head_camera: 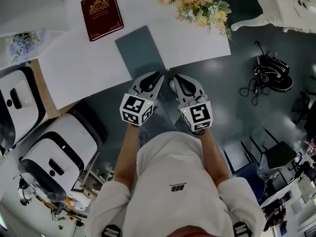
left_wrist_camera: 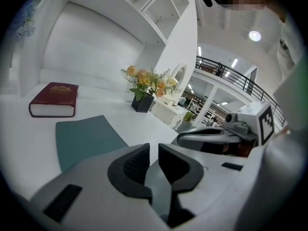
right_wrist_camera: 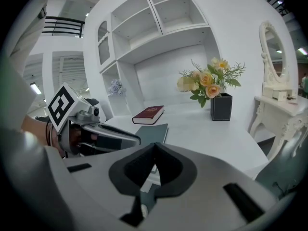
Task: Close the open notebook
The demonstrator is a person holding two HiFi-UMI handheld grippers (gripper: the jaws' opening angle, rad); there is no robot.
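So, a big white table [head_camera: 192, 38] is seen filling the top of the head view. Below it, both forearms are stretched forward from the body, roughly parallel and angled in a bit toward each other, with the grippers held side by side right at the table's near edge.

The notebook [head_camera: 140, 51], teal-covered, is found lying flat and already shut on the table, close to that near edge and straight ahead of the grippers. A dark red book [head_camera: 102, 13] is parked well behind it, also shut, and a bunch of flowers [head_camera: 197, 4] in a dark pot is set off to the right.

The left gripper [head_camera: 159, 77] is pointed at the notebook's near corner without touching it; its jaws are kept just a narrow slit apart, with nothing caught in between. The right gripper [head_camera: 177, 78] is held just beside it, jaw tips pressed together on nothing.
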